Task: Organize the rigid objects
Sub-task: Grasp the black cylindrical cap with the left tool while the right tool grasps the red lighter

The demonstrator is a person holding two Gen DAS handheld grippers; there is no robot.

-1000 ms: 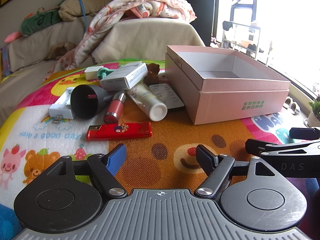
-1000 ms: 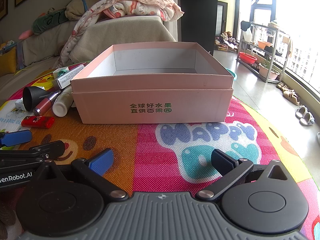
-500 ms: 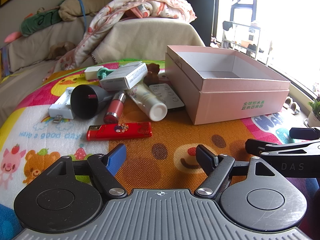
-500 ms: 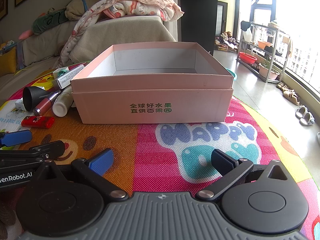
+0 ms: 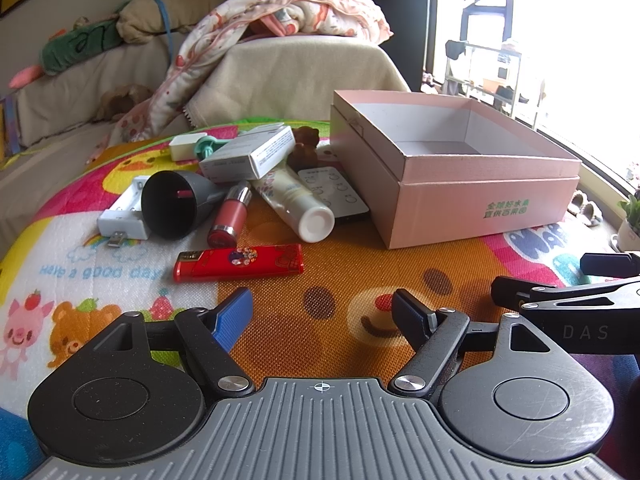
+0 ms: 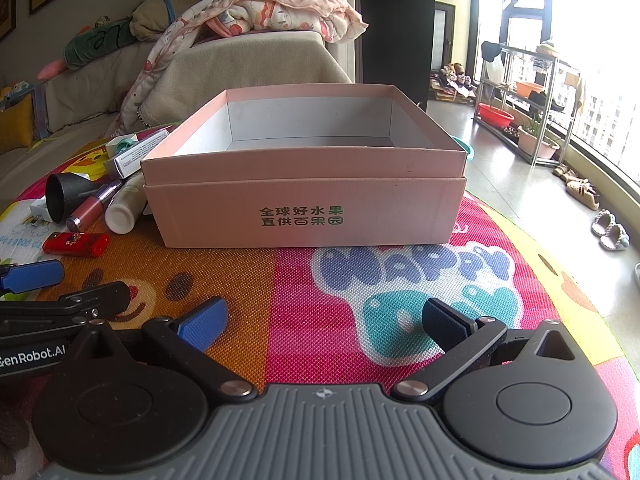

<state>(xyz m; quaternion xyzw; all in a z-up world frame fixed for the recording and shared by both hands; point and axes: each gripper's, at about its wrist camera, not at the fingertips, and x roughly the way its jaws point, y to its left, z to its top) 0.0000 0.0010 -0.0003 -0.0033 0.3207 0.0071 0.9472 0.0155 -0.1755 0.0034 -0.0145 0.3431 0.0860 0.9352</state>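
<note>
An open pink box (image 5: 480, 196) stands on the colourful mat and looks empty inside; it fills the middle of the right wrist view (image 6: 304, 200). Left of it lies a pile: a red lighter (image 5: 238, 263), a pink lip gloss (image 5: 232, 216), a white tube (image 5: 296, 204), a dark grey funnel (image 5: 176, 204), a white charger (image 5: 122, 214), a white carton (image 5: 248, 154) and a white remote (image 5: 334, 196). My left gripper (image 5: 322, 314) is open and empty, just in front of the lighter. My right gripper (image 6: 324, 320) is open and empty, in front of the box.
A sofa (image 5: 280, 72) with a blanket (image 5: 288, 12) and cushions stands behind the mat. A metal rack (image 6: 528, 92) and slippers (image 6: 610, 230) are on the floor at the right. The mat (image 6: 400, 272) has bare room in front of the box.
</note>
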